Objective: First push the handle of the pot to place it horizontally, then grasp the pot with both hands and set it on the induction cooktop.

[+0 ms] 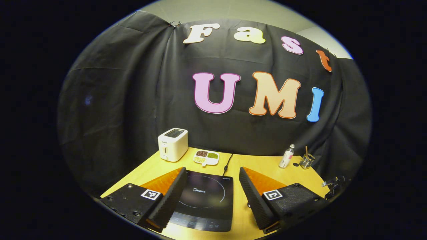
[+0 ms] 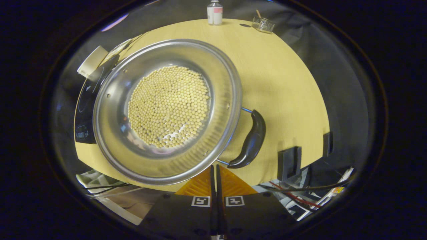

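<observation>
While our right gripper (image 2: 216,170) has its two fingers pressed tight together with nothing between them, its tips sit right at the near rim of the pot (image 2: 166,110). We think shut fingers make a good stick for pushing. The pot is full of little yellow beans (image 2: 168,106) and its dark handle (image 2: 250,140) sticks out to the side, just beside our tips. The pot sits on the table (image 2: 283,76), partly over the induction cooktop (image 2: 85,106). Our left gripper (image 1: 210,186) is wide open, and we see the cooktop lying flat between its fingers, maybe ready to help lift. Farther back stand a toaster (image 1: 172,144), a snack tray (image 1: 206,157) and a bottle (image 1: 287,156).
</observation>
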